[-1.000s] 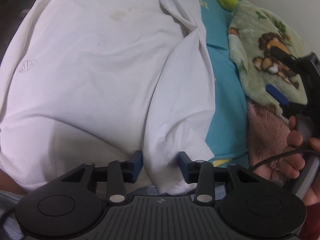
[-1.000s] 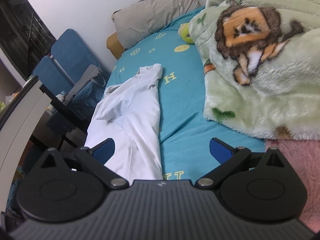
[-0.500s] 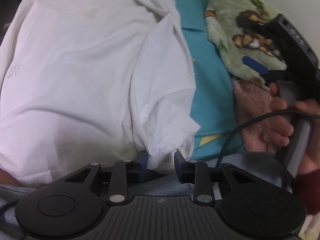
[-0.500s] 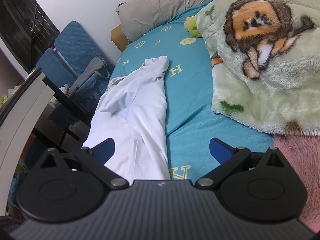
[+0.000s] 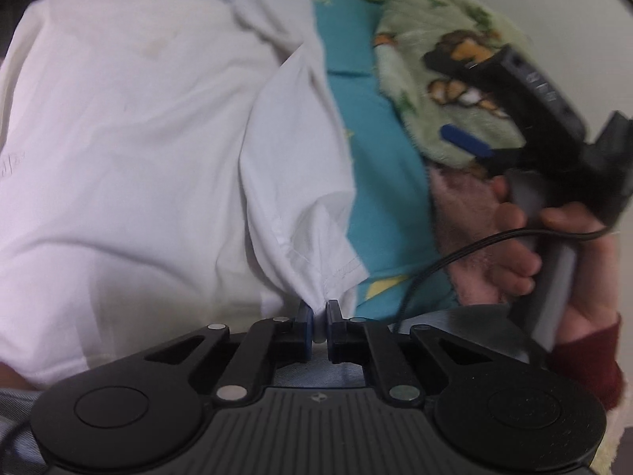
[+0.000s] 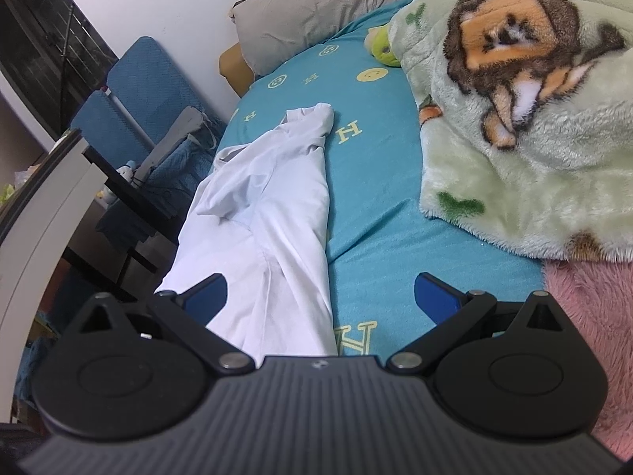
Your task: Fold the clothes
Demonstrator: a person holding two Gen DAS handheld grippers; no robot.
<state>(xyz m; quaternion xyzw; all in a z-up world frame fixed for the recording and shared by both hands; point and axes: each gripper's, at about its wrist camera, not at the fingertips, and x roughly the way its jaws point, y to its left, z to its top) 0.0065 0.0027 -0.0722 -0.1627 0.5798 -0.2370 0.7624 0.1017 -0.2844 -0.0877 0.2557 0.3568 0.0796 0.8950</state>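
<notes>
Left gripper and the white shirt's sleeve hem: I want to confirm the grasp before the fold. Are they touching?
Touching. The left wrist view shows the left gripper with both pads pinched on the bunched sleeve hem of the white shirt.

A plain white wall (image 6: 166, 4) is seen at upper left. A dark window (image 6: 35, 51) is set at the far left edge. Blue chairs (image 6: 138, 91) are placed beside a bed covered by a turquoise sheet (image 6: 379, 182), with a grey pillow (image 6: 316, 8) against the wall.

Green lion blanket (image 6: 526, 126), grey pillow (image 6: 312, 8), blue chair (image 6: 134, 91), pink rug (image 6: 593, 316)
</notes>
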